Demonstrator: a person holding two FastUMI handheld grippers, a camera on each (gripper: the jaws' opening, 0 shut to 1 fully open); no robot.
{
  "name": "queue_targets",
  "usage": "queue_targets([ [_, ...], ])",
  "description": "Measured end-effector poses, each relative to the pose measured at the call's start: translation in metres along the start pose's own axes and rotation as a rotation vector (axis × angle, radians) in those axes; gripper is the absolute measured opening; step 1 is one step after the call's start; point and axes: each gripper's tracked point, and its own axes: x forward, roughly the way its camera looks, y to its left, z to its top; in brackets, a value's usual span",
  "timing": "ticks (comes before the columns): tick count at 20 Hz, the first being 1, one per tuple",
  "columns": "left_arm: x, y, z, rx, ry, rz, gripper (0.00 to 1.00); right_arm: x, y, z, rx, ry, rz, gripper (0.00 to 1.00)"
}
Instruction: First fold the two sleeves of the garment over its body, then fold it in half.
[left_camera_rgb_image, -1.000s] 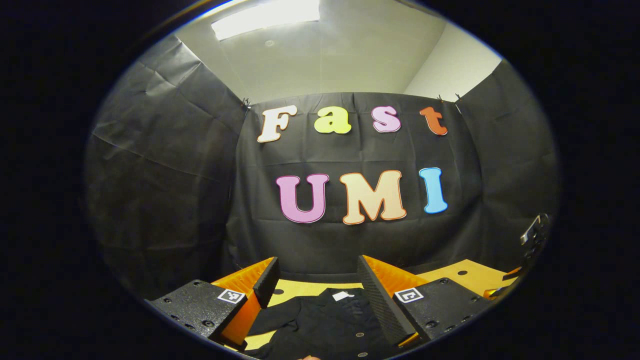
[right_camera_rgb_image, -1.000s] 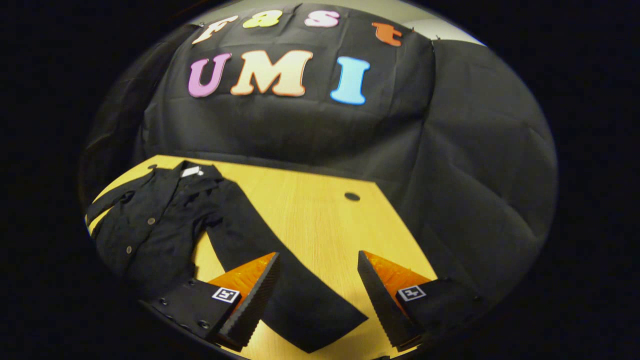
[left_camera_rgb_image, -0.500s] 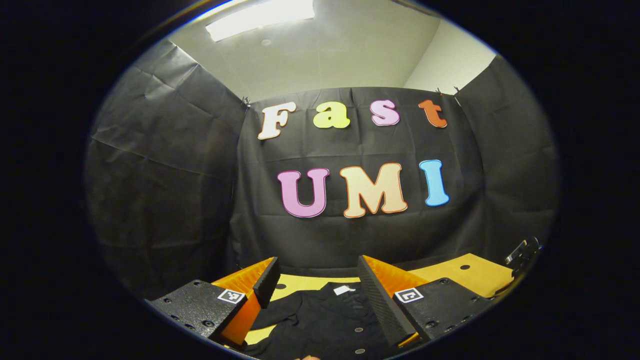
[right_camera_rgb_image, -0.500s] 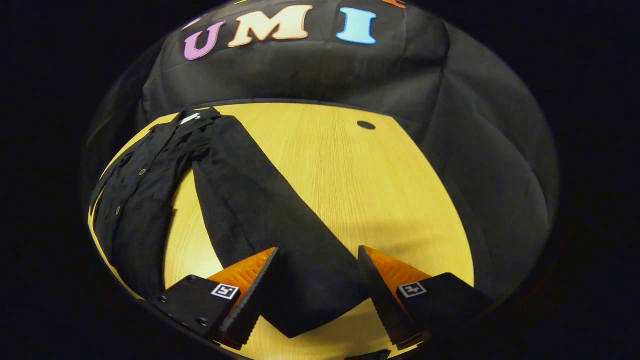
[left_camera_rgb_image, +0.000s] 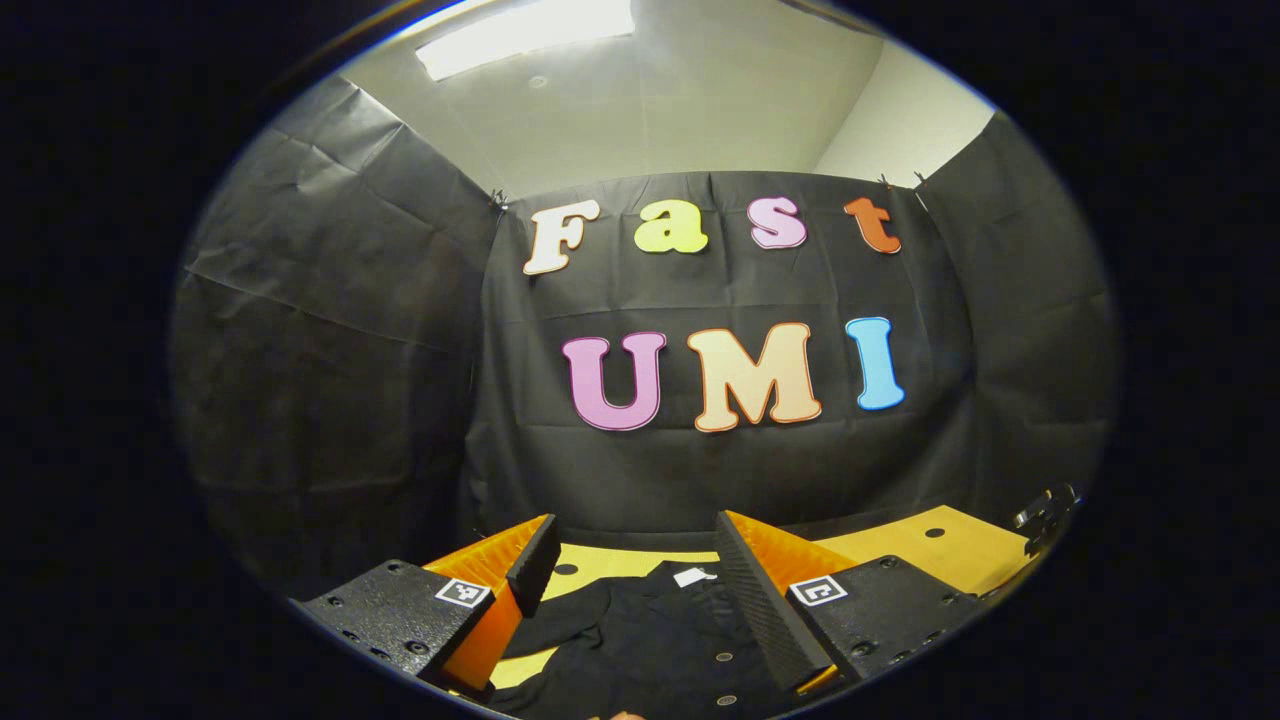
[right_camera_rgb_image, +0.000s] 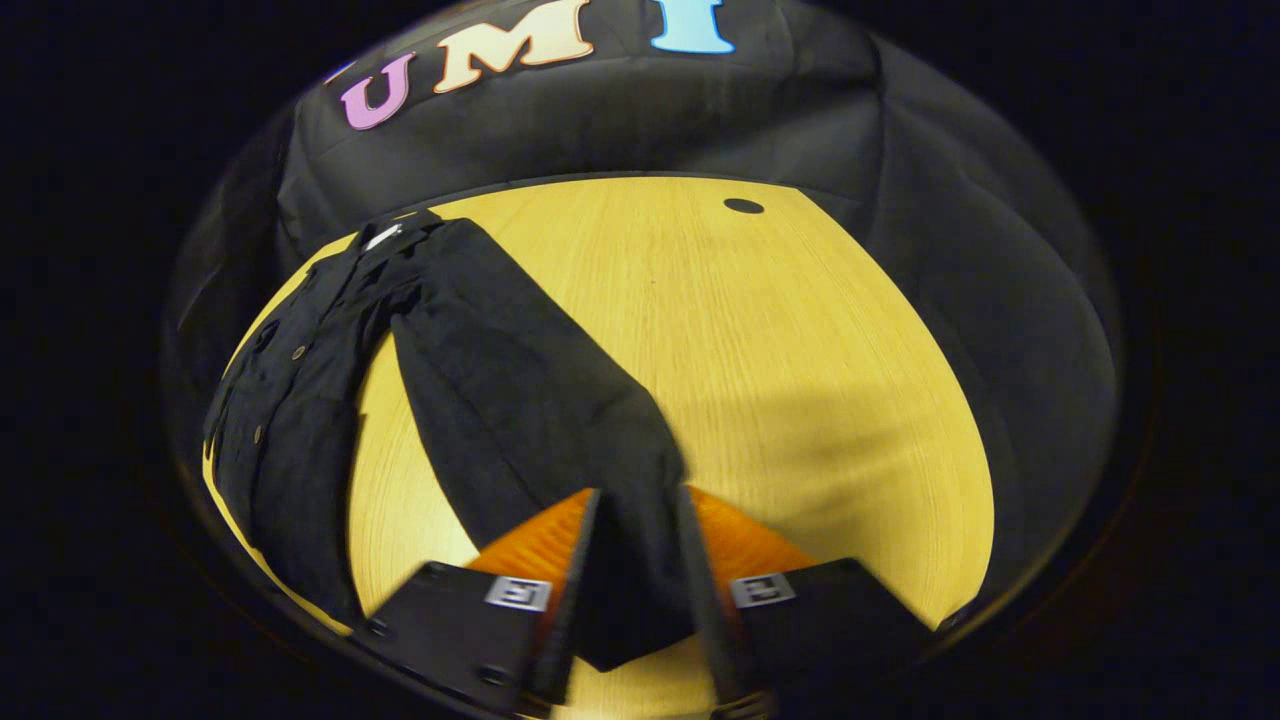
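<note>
The black button-up shirt (right_camera_rgb_image: 300, 400) lies flat on the yellow wooden tabletop (right_camera_rgb_image: 780, 340), left of centre in the right gripper view, one long sleeve (right_camera_rgb_image: 540, 400) running down to the bottom middle. There the right tool (right_camera_rgb_image: 632, 590) has its fingers nearly together around the cuff. The left tool (left_camera_rgb_image: 640, 590) hangs wide open above the collar, gripping nothing.

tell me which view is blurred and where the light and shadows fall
Right gripper view: motion blur smears the right gripper closing around the sleeve; a soft shadow darkens the table. Left gripper view: sharp, with ceiling light glare up top.
</note>
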Motion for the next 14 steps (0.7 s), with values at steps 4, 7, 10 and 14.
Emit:
queue_targets([
  [4, 0.004, 0.021, 0.002, 0.006, -0.004, -0.002, 0.93, -0.001, 0.003, -0.001, 0.03, -0.013, -0.033, 0.05],
  [7, 0.007, 0.04, 0.006, 0.027, -0.02, 0.008, 0.92, -0.012, 0.009, 0.017, 0.091, -0.077, -0.043, 0.05],
  [10, 0.011, 0.056, 0.006, 0.026, -0.019, 0.011, 0.92, -0.029, 0.025, 0.037, 0.151, -0.138, -0.024, 0.05],
  [14, 0.013, 0.076, 0.006, 0.02, -0.02, 0.016, 0.92, -0.052, 0.055, 0.073, 0.19, -0.221, 0.021, 0.05],
])
